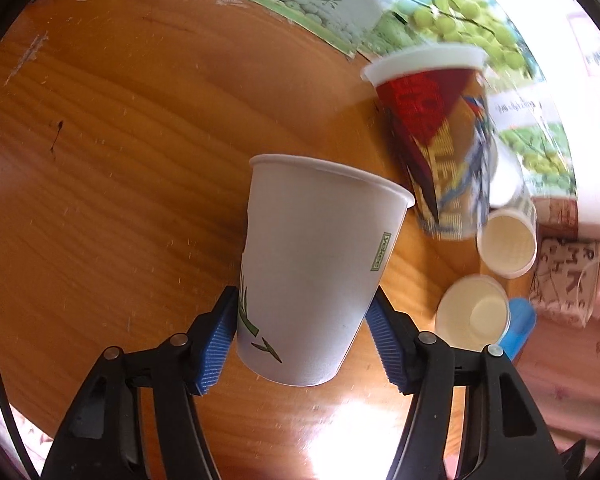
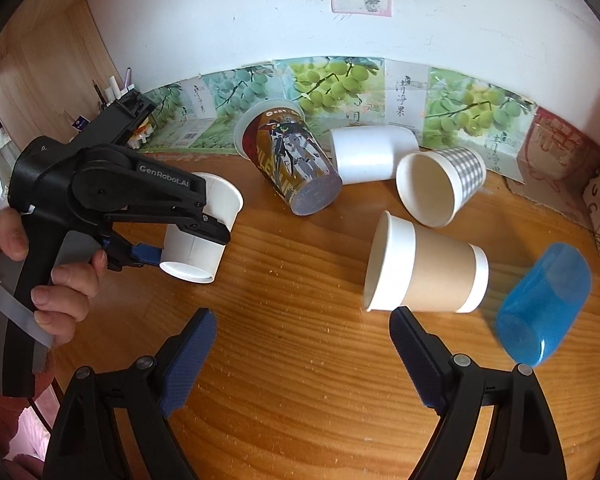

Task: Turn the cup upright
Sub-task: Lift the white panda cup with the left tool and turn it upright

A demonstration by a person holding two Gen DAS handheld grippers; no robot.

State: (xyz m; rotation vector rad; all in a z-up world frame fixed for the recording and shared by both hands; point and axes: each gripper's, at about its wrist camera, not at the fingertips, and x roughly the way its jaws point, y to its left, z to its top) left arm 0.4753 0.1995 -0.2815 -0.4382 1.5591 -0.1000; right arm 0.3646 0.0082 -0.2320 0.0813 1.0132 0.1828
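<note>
Two blue-padded fingers (image 1: 220,340) of the left gripper (image 1: 302,338) clamp the white cup (image 1: 312,272) near its base, above the wooden surface (image 1: 120,160). Right gripper (image 2: 302,356) fingers spread, empty, just before the brown-sleeved cup (image 2: 428,270).

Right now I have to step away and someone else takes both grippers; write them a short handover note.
Left gripper: shut on the white paper cup, held above the wooden table, base toward the camera.
Right gripper: open, holding nothing, near the brown-sleeved cup.
Lying on their sides: brown-sleeved cup, blue cup, checkered cup, printed cup, plain white cup.
Done: one cup gripped.
Left: set it down upright.
</note>
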